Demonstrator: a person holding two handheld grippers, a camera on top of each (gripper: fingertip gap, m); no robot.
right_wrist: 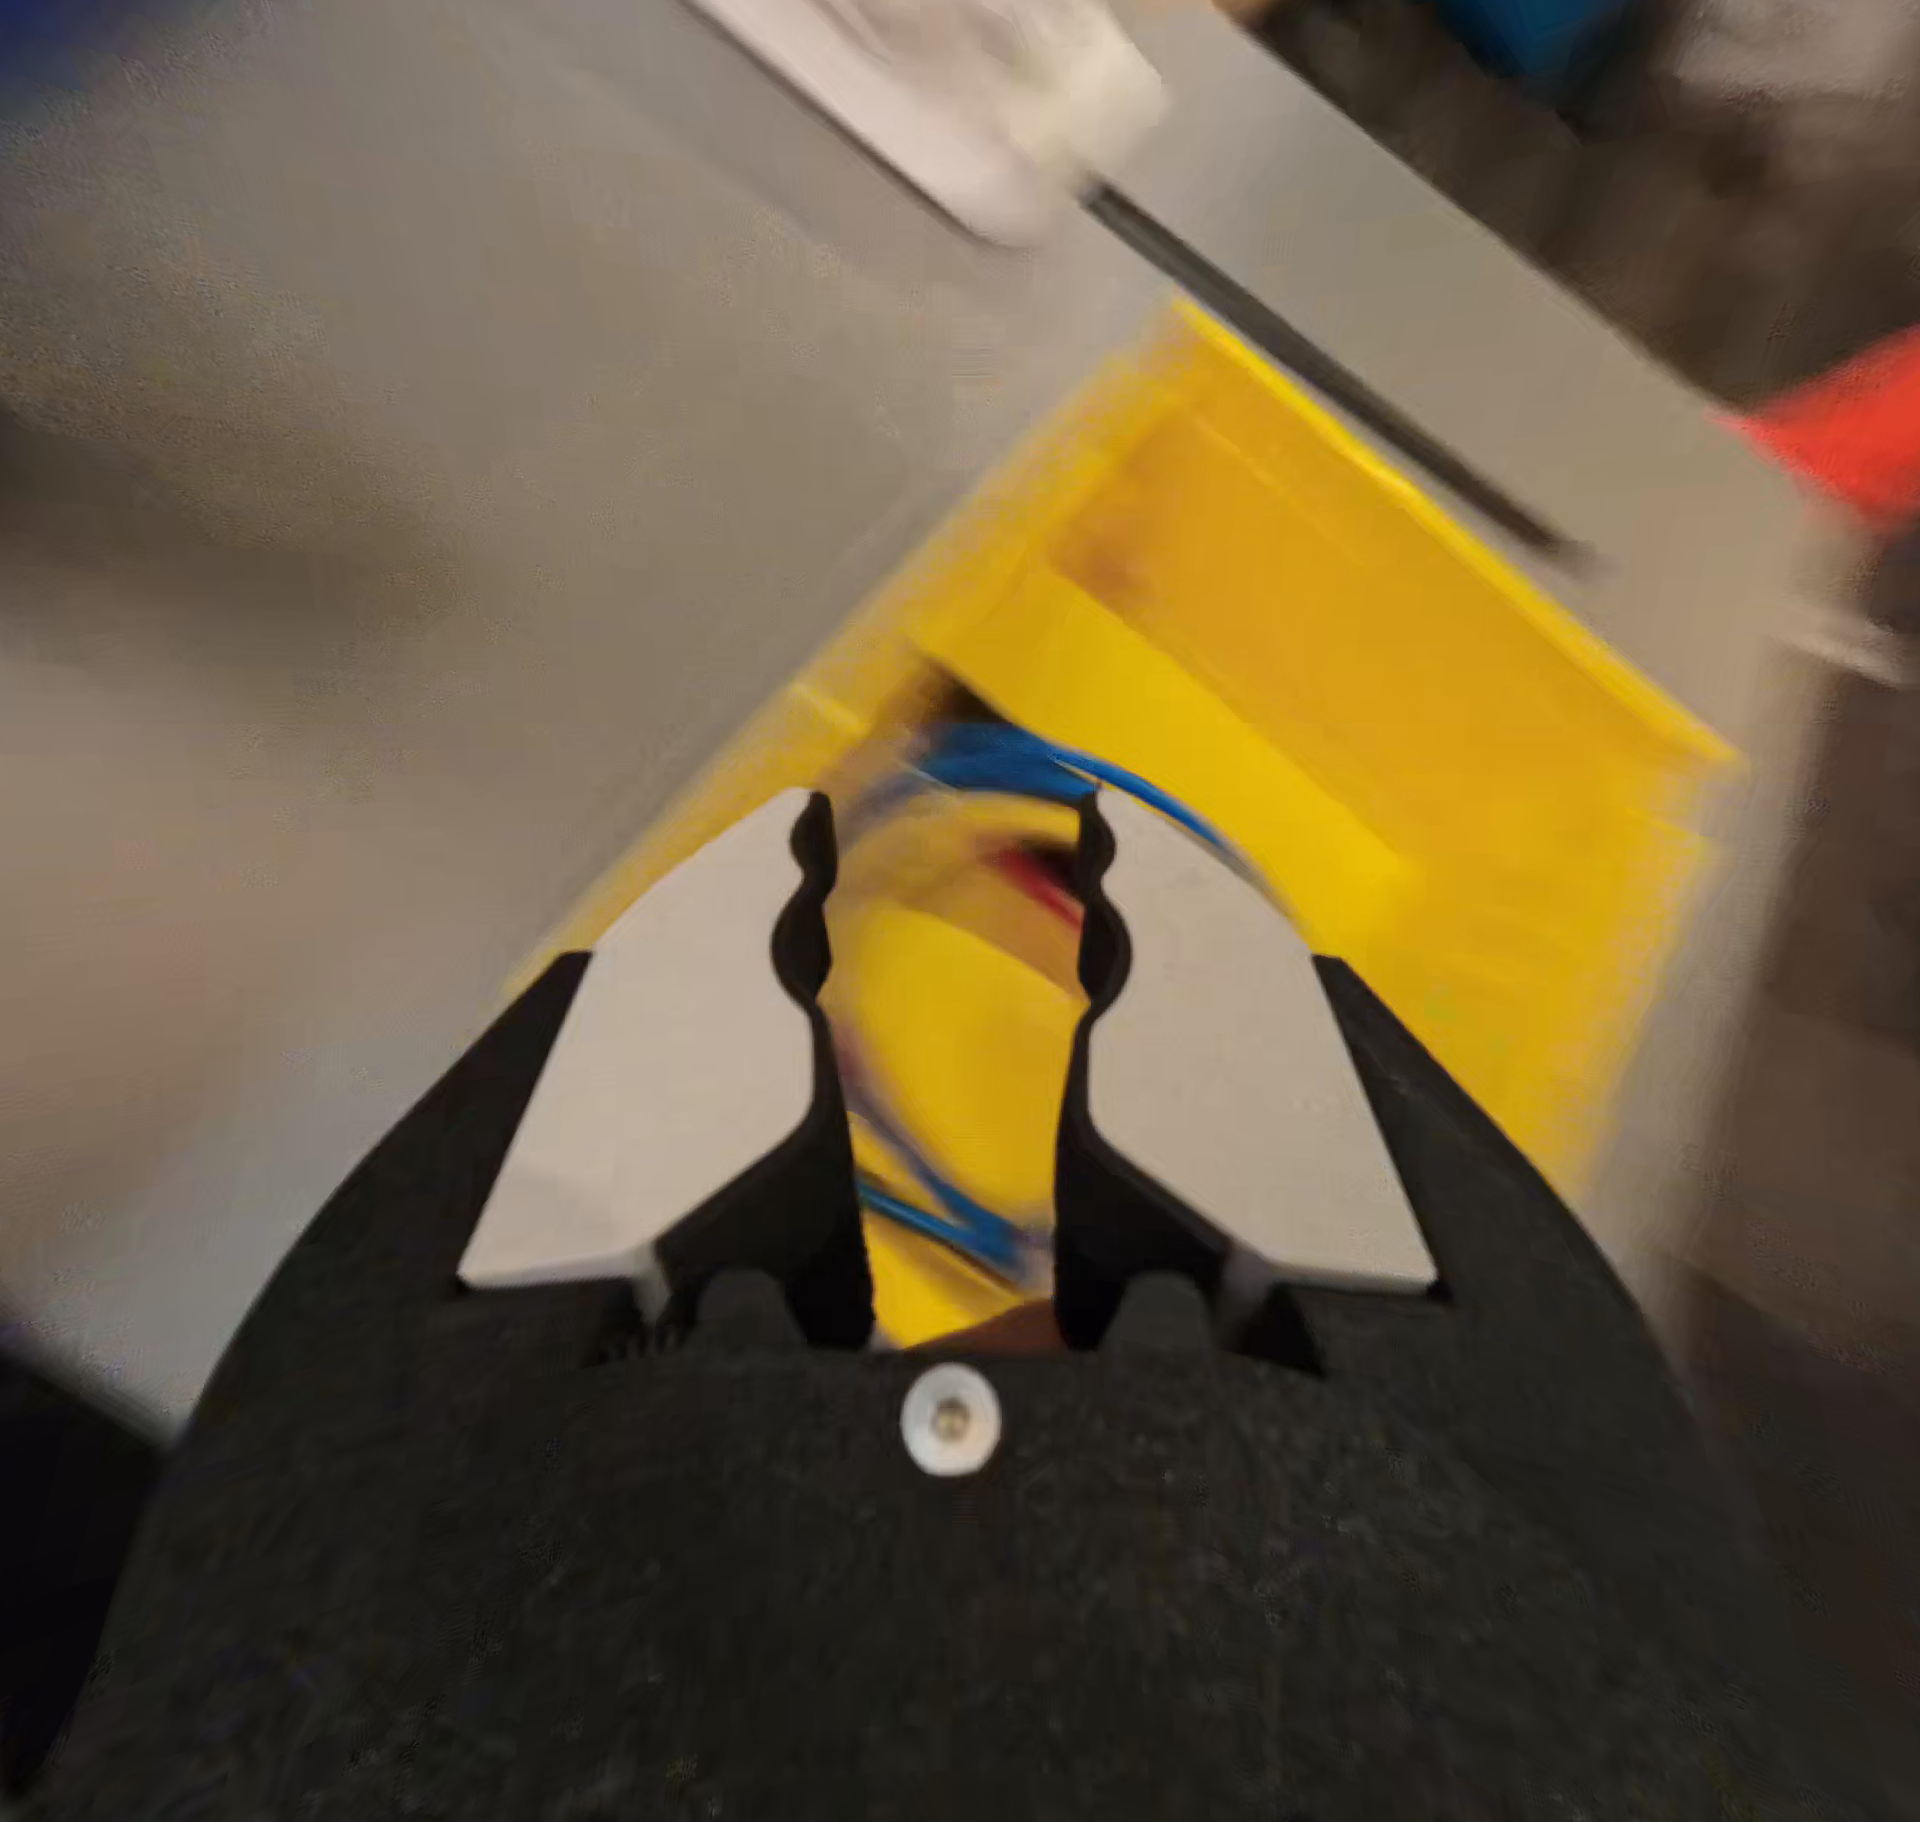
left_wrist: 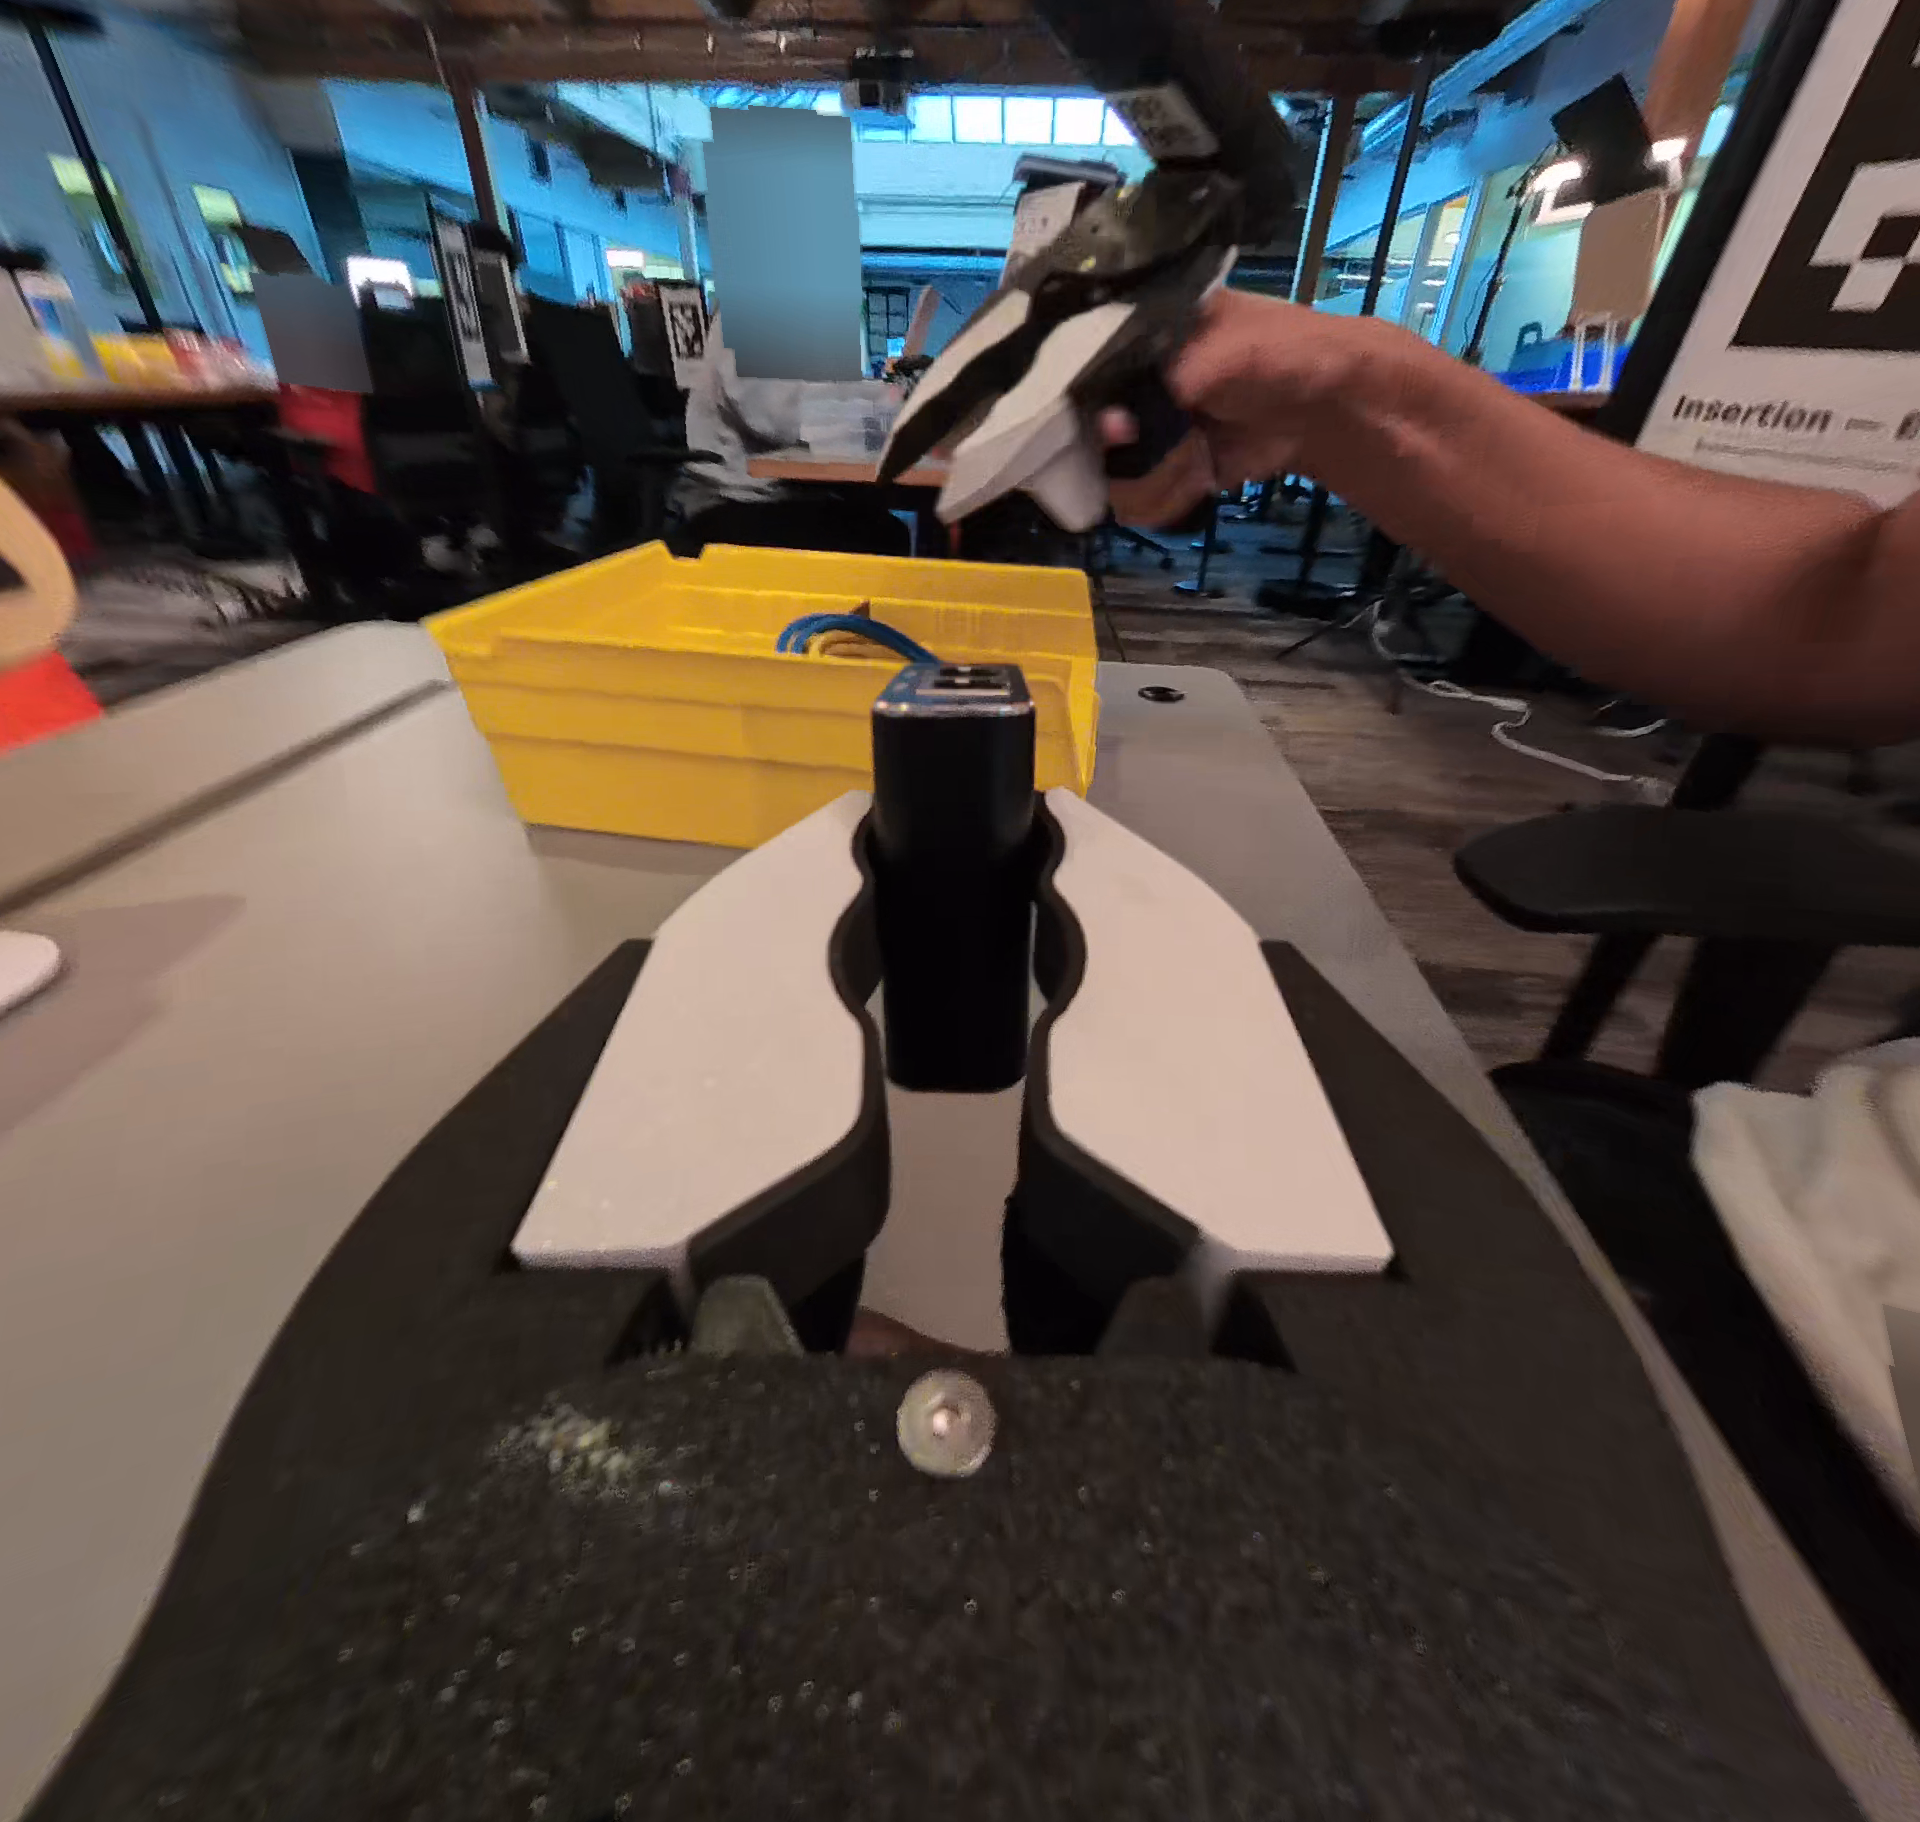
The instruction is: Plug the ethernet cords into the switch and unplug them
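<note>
My left gripper [left_wrist: 951, 816] is shut on a black switch [left_wrist: 951, 889], held upright with its port end [left_wrist: 956, 681] pointing away, above the grey table. A yellow bin [left_wrist: 644, 723] stands behind it with a blue ethernet cord [left_wrist: 831, 626] coiled inside. My right gripper [left_wrist: 914, 473] is in the air above and beyond the bin, held by a hand, fingers apart. In the blurred right wrist view the right gripper [right_wrist: 951, 816] is open and empty, looking down into the yellow bin [right_wrist: 1299, 629] at the blue cord [right_wrist: 997, 754].
The grey table [left_wrist: 260, 941] has a seam at its left. A white object [right_wrist: 914, 58] lies on the table beyond the bin. A black chair [left_wrist: 1714, 889] and white cloth [left_wrist: 1829, 1201] are at the right. A board with a black-and-white marker [left_wrist: 1818, 214] stands at the right.
</note>
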